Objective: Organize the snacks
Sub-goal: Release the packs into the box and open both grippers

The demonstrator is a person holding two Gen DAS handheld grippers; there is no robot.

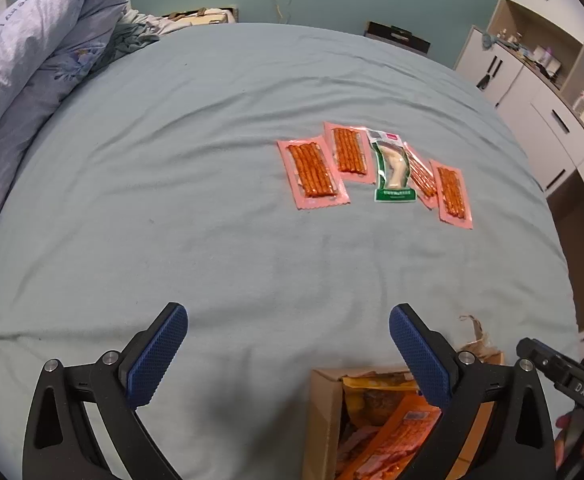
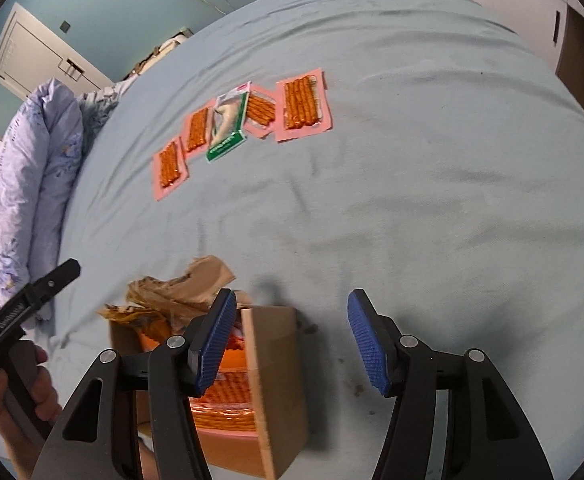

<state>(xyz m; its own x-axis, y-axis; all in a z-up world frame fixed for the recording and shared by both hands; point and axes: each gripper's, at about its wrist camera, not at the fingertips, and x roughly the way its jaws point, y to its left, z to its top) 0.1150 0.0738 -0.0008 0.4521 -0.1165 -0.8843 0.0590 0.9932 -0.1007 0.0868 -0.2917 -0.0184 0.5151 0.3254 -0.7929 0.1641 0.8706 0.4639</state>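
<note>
Several pink packets of orange snack sticks [image 1: 314,174] [image 2: 304,106] lie in a row on the light blue bed sheet [image 1: 172,200]. A green packet [image 1: 392,172] [image 2: 228,124] lies among them, overlapping one pink packet. A cardboard box [image 1: 324,408] [image 2: 276,380] stands at the near edge, with more orange packets [image 1: 396,432] inside. My left gripper [image 1: 288,320] hangs open over bare sheet, just left of the box, with nothing between its fingers. Open as well, my right gripper [image 2: 292,300] hovers above the box's right wall and holds nothing.
A rolled lilac quilt [image 1: 32,60] [image 2: 32,168] lies along the bed's left side. White cabinets [image 1: 532,72] stand beyond the right edge. Torn brown paper flaps [image 2: 188,284] stick up from the box's far side. A hand [image 2: 36,392] grips the left tool.
</note>
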